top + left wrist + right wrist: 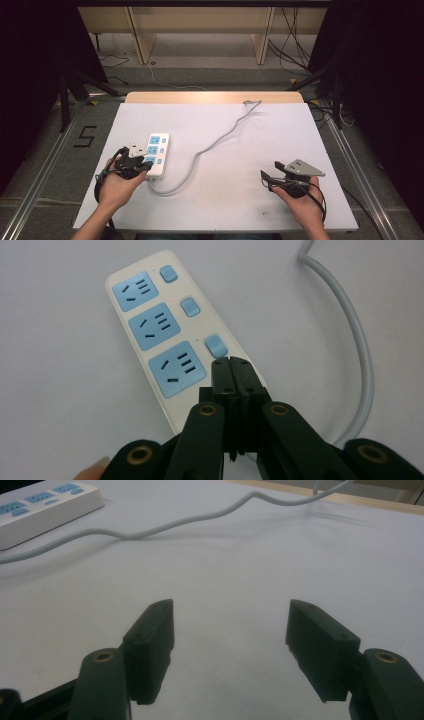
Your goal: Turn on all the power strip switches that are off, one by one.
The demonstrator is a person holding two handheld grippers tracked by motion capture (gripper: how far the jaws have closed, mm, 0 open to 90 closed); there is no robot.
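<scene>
My left gripper point(234, 362), pressed together and empty, hangs just over the power strip's point(165, 340) near end; the strip runs straight away from it. My right gripper point(230, 645) is spread, far off.

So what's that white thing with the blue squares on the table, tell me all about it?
It is a power strip: a long white body, plastic by the look, lying flat on the table's pale sheet. It has three blue sockets in a row, all unused, each with a small blue switch beside it. A grey cord runs from its near end, curving away across the table. The shut left gripper hovers at its near end; contact is unclear.
</scene>
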